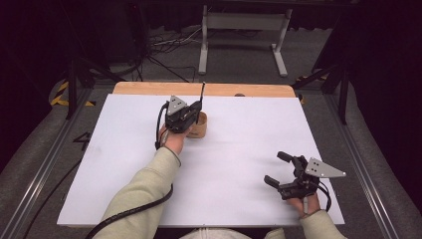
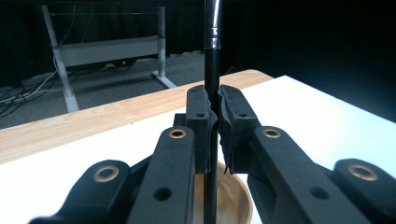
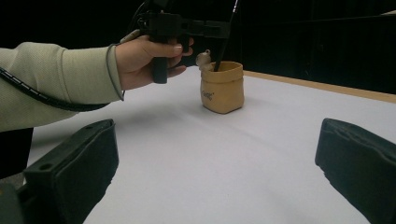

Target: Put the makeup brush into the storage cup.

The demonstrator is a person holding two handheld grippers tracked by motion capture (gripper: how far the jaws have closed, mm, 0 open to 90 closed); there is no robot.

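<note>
High view: the left gripper [image 1: 195, 110] hangs over the tan pouch [image 1: 200, 127] near the table's [image 1: 124, 164] far edge, clamped on an upright black brush handle [image 1: 202, 91] whose tip is hidden inside. Right gripper [image 1: 278, 170] rests near the right corner, jaws apart.
</note>
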